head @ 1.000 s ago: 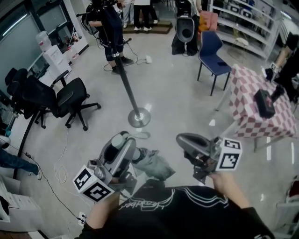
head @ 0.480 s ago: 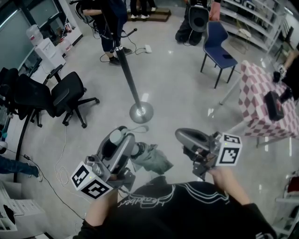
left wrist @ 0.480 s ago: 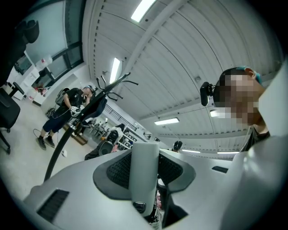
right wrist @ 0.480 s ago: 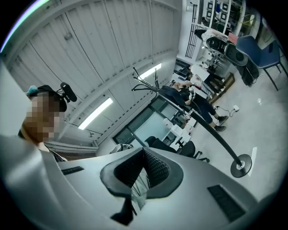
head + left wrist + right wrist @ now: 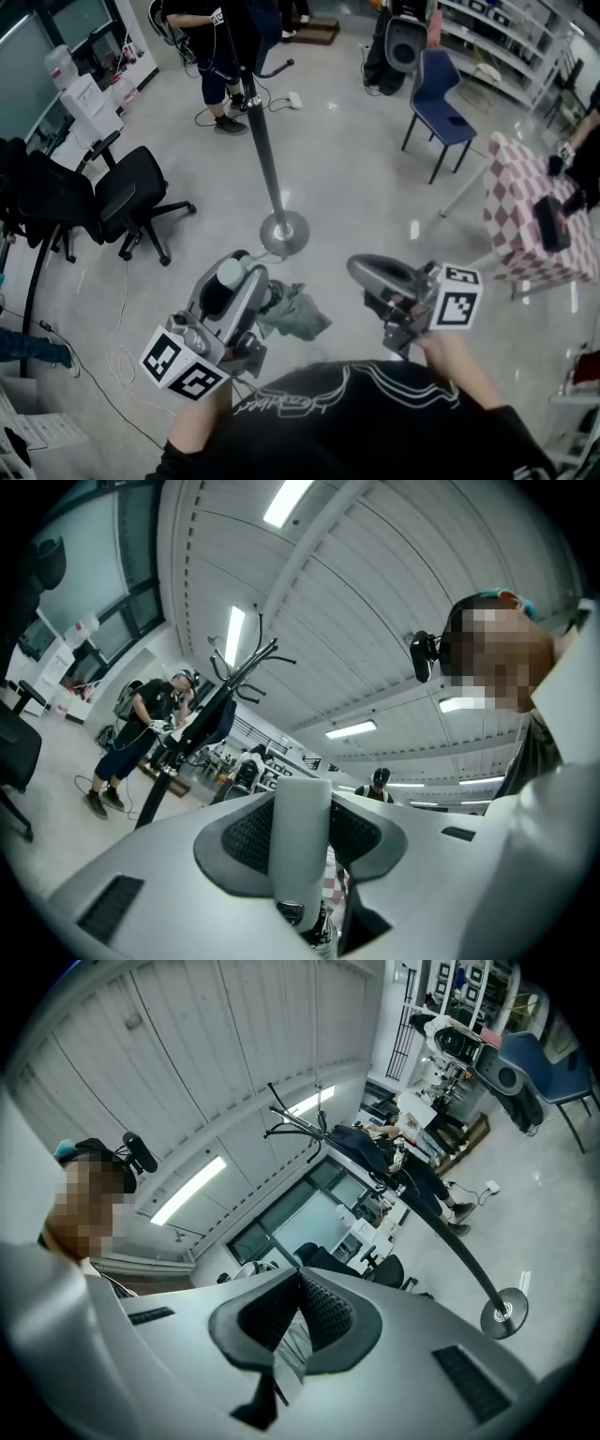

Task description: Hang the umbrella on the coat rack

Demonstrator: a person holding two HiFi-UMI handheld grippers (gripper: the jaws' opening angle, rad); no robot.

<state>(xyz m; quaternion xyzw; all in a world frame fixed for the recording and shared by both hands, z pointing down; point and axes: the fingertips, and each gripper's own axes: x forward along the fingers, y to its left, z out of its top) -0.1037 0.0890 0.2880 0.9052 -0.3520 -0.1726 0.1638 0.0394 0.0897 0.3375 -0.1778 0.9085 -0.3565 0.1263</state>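
In the head view my left gripper [image 5: 232, 281] is shut on the pale cylindrical handle of the umbrella, whose bunched grey-green fabric [image 5: 298, 316] hangs to its right. In the left gripper view that handle [image 5: 302, 841] stands upright between the dark pads. My right gripper [image 5: 359, 270] is shut, beside the umbrella and apart from it. A thin pale strip shows below its closed pads [image 5: 298, 1314]; what it is I cannot tell. The coat rack [image 5: 259, 141] rises from a round base [image 5: 283, 232] just ahead. Its hooks [image 5: 251, 656] [image 5: 296, 1119] carry a dark garment [image 5: 375, 1159].
A black office chair [image 5: 134, 194] stands left of the rack, and a blue chair [image 5: 437, 94] at the back right. A checkered table [image 5: 525, 220] is at the right. A person [image 5: 208, 42] stands behind the rack. Cables [image 5: 122, 347] trail over the floor at the left.
Both grippers have travelled forward toward the coat rack, carrying the umbrella along. The grip on the handle and the closed right jaws look the same.
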